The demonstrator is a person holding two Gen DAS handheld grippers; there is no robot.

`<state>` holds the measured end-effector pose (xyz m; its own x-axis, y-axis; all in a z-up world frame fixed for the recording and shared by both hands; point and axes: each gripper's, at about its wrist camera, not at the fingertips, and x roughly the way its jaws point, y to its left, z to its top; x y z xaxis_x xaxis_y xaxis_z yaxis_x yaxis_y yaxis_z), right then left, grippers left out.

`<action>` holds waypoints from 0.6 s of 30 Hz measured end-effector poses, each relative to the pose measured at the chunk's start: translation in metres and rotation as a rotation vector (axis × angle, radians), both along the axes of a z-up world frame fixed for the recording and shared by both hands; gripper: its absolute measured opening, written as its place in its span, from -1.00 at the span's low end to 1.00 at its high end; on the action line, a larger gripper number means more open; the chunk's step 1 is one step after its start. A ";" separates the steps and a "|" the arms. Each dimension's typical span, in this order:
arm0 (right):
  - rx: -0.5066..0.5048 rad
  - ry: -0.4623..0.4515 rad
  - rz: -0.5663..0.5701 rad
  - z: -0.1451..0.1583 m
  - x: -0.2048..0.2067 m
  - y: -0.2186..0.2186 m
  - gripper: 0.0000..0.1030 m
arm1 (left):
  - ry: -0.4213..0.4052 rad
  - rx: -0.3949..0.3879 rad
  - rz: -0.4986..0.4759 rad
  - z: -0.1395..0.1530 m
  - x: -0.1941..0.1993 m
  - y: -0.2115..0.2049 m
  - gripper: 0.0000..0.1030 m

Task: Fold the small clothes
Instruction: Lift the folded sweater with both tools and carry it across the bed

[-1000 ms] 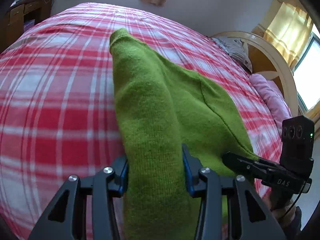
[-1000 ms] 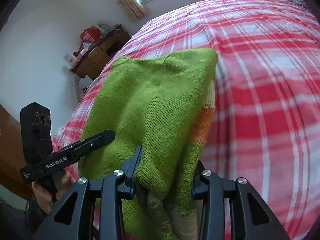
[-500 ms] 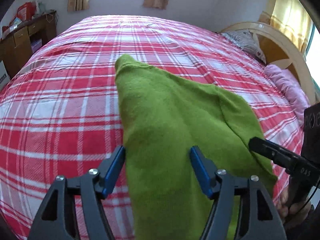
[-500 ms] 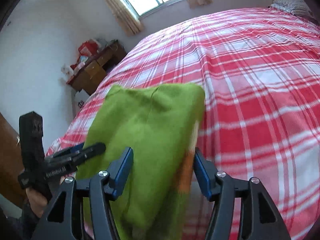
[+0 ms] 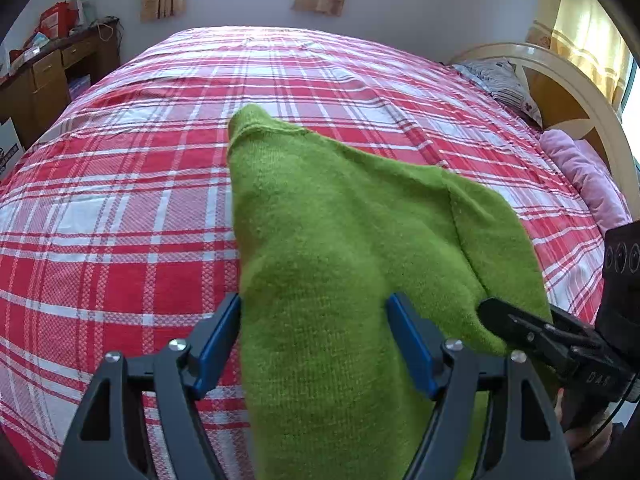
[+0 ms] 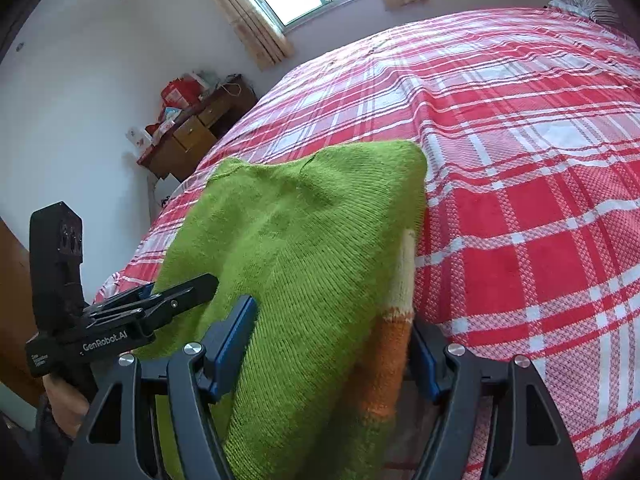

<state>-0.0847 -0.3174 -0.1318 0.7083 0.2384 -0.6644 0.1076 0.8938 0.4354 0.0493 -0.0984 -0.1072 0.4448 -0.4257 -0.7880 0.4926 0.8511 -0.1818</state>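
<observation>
Both grippers, L (image 5: 314, 340) & R (image 6: 334, 344), jaws just opening, release green sweater (image 5: 360, 240) so fold rests on plaid bed (image 5: 120, 220).

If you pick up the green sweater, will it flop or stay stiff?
Probably flop: the sweater lies draped in soft humps on the bed. Its fuzzy knit likely grips rather than slips. It looks light, though that is a guess.
</observation>
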 end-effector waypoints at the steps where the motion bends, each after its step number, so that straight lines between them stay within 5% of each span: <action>1: -0.011 0.004 0.006 0.000 0.001 0.001 0.21 | -0.006 0.004 -0.002 0.000 -0.001 -0.001 0.48; 2: -0.015 0.005 0.013 0.000 0.001 0.004 0.07 | -0.012 0.009 -0.003 0.000 -0.002 -0.002 0.46; 10: -0.011 0.013 -0.048 0.007 -0.009 0.017 -0.16 | -0.111 0.074 -0.041 0.010 -0.018 -0.012 -0.14; 18: -0.068 -0.021 -0.075 0.029 -0.031 0.044 -0.23 | -0.122 0.062 -0.035 0.019 -0.031 -0.006 -0.35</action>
